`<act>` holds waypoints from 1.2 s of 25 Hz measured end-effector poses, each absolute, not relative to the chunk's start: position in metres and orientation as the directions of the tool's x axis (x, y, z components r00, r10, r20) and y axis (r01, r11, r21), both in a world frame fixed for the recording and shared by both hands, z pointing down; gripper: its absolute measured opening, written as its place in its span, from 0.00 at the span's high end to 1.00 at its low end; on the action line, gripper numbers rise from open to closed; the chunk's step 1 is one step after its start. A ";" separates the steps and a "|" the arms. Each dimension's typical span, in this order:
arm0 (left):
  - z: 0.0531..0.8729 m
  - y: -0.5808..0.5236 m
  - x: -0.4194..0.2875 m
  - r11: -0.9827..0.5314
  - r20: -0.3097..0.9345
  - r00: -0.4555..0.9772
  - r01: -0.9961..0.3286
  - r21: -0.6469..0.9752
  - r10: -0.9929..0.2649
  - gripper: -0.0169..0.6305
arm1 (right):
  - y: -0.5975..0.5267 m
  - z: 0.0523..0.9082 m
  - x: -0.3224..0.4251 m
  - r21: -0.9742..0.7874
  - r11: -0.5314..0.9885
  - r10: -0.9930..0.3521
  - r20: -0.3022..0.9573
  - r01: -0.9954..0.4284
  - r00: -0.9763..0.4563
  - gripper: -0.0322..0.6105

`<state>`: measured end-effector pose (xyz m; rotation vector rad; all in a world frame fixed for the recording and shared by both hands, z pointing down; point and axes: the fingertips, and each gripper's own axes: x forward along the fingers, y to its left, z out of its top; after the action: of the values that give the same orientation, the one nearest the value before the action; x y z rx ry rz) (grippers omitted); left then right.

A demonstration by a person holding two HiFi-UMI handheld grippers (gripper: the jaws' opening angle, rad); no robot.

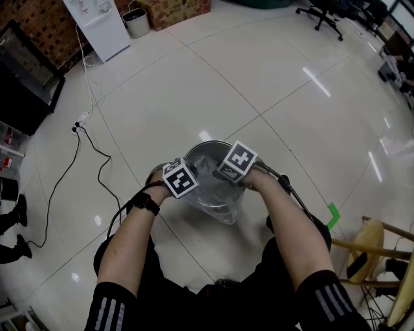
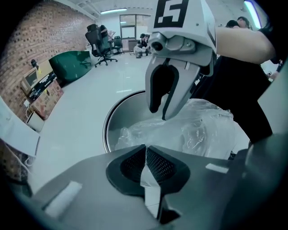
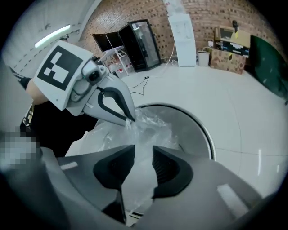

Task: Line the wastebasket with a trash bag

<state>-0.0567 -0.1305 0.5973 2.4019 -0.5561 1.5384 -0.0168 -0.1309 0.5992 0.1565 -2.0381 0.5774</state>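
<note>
A round metal wastebasket (image 1: 206, 148) stands on the floor in front of me. A clear trash bag (image 1: 222, 202) lies crumpled over its near rim and down its side. My left gripper (image 1: 189, 187) is shut on a thin fold of the bag (image 2: 193, 130) at the near-left rim. In the left gripper view the film is pinched between its pads (image 2: 155, 164). My right gripper (image 1: 228, 177) hovers over the near-right rim, its jaws slightly apart. Bag film (image 3: 146, 128) runs loosely through that gap. The rim (image 3: 204, 132) curves beyond it.
A black cable and power strip (image 1: 81, 121) lie on the glossy floor at left. A white appliance (image 1: 97, 26), a small bin (image 1: 137, 22) and a cardboard box (image 1: 174, 10) stand at the back. A wooden stool (image 1: 375, 252) stands at right, and a person's shoes (image 1: 16, 226) at the far left.
</note>
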 end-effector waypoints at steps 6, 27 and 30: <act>0.593 -0.137 -0.069 -0.883 0.905 0.368 -0.469 -0.015 -0.211 0.97 | -0.124 0.599 -0.019 -0.339 0.891 0.161 0.858 -0.302 -0.488 0.94; 0.580 -0.209 -0.159 -0.538 0.825 0.345 -0.841 0.060 -0.447 0.97 | -0.247 0.579 0.116 -0.078 0.720 -0.317 0.847 -0.690 -0.427 0.94; 0.590 -0.211 -0.166 -0.501 0.835 0.315 -0.864 0.055 -0.452 0.97 | -0.252 0.591 0.132 -0.025 0.686 -0.356 0.860 -0.727 -0.365 0.94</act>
<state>-0.1662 -0.2113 0.5901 2.0844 -1.1607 1.0827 0.1321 -0.2515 0.5906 0.8369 -1.9781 0.5099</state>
